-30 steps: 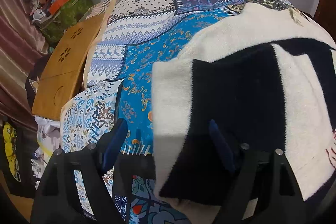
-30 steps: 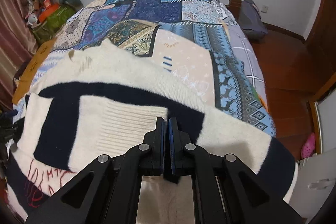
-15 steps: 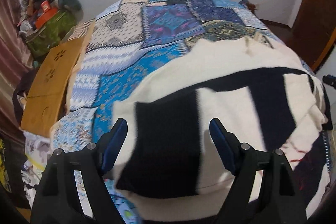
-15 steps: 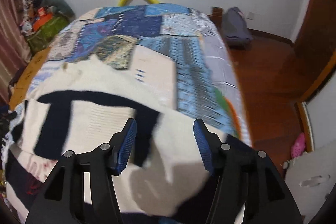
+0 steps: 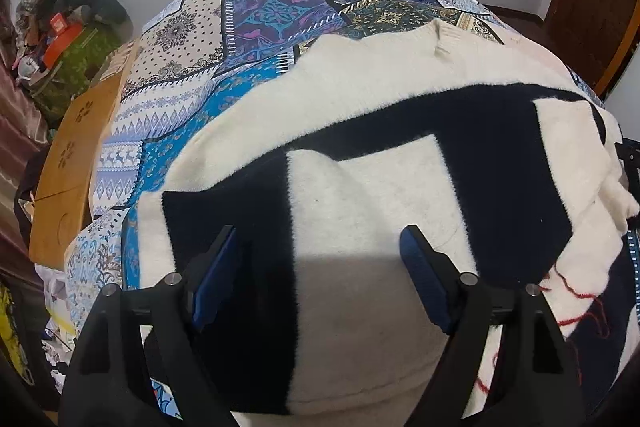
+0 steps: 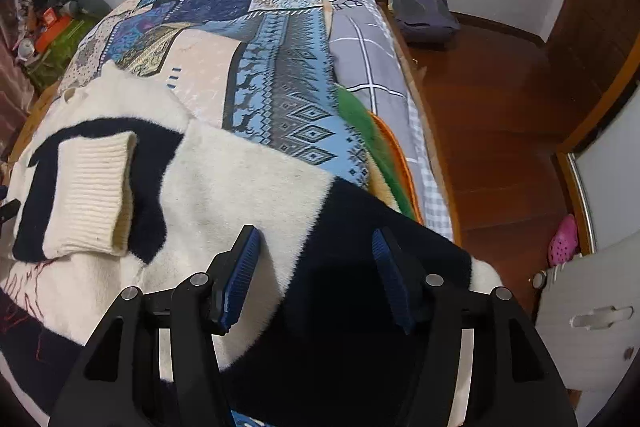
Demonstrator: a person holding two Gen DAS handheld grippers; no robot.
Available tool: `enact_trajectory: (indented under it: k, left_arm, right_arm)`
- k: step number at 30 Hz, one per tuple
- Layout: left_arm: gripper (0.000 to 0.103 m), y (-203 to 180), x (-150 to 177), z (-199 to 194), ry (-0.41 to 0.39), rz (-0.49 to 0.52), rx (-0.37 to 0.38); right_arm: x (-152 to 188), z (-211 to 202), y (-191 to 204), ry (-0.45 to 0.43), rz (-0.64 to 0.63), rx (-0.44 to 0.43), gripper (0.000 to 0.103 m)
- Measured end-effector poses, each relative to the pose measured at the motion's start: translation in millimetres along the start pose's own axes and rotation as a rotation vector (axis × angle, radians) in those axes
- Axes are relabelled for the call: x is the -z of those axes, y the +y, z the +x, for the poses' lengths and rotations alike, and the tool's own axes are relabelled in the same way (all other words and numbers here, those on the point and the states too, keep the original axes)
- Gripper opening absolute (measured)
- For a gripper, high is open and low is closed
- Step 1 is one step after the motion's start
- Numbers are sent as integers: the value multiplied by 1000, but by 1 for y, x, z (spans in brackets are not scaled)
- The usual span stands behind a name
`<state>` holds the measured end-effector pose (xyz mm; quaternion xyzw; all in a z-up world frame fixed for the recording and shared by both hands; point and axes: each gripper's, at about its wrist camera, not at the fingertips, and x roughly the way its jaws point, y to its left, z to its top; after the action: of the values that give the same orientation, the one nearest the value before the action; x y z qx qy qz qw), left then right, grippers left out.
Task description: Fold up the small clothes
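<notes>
A fuzzy cream sweater with broad navy bands lies spread on the patchwork bedspread, its collar toward the far side. My left gripper hovers open over the sweater's near left part, with nothing between its blue pads. In the right wrist view the sweater has its ribbed cream cuff folded inward and lying loose on the chest. My right gripper stands open above the sweater's right navy band, gripping nothing.
A wooden board and a heap of bags flank the bed's left side. On the right the bed edge, with green and orange blanket layers, drops to a wood floor with a grey bag and a pink shoe.
My right gripper opened, let go of the cuff and shifted right along the sweater. My left gripper, still open, moved right from the bedspread to above the sweater.
</notes>
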<state>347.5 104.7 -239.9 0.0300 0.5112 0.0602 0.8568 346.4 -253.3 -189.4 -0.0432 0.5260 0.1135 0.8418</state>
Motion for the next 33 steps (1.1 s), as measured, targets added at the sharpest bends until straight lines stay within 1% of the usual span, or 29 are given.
enact_trajectory:
  k: [2,3,4,5,6,7,9,10,13,17,20,25,27,29,30,32,33]
  left_arm:
    - [81,1,0,1,0,-9,4]
    - [81,1,0,1,0,-12,5]
    - [81,1,0,1,-1,-15,4]
    - [81,1,0,2,-2,-17,4]
    - [81,1,1,2,-3,-19,2]
    - [81,1,0,2,-4,-20,1]
    - [81,1,1,1,-5,-20,-3]
    - [81,1,0,1,-5,-19,-4]
    - [81,-1,2,-1,-8,-13,-5]
    - [81,-1,4,-4,-12,-3,-4]
    - [81,0,6,-10,-14,-3,17]
    - [81,4,11,-27,-45,9,32]
    - [81,7,14,-36,-63,10,32]
    - [81,10,16,-43,-76,6,33]
    - [81,12,16,-45,-79,4,33]
    - [81,17,19,-51,-86,1,28]
    - [81,18,19,-52,-87,-1,26]
  right_arm:
    - [3,0,0,-11,0,-7,47]
    - [4,-2,-1,-20,0,-6,41]
    - [7,-5,0,-30,-4,-2,31]
    - [7,-7,0,-38,-4,-1,26]
    - [7,-10,0,-44,-2,-5,16]
    - [7,-13,0,-49,-2,-10,11]
    - [7,-19,2,-52,-13,-10,8]
    - [7,-21,4,-53,-18,-12,5]
    - [6,-35,10,-81,-32,-21,4]
    - [0,-55,19,-113,-32,-74,4]
    - [-9,-70,34,-150,-51,-95,4]
    - [-28,-87,83,-200,-116,-169,4]
    - [-35,-87,114,-209,-159,-207,4]
    - [-37,-80,143,-203,-203,-238,4]
    - [-37,-75,158,-194,-225,-261,2]
    - [-36,-63,183,-155,-262,-304,2]
    - [-33,-58,195,-144,-279,-303,2]
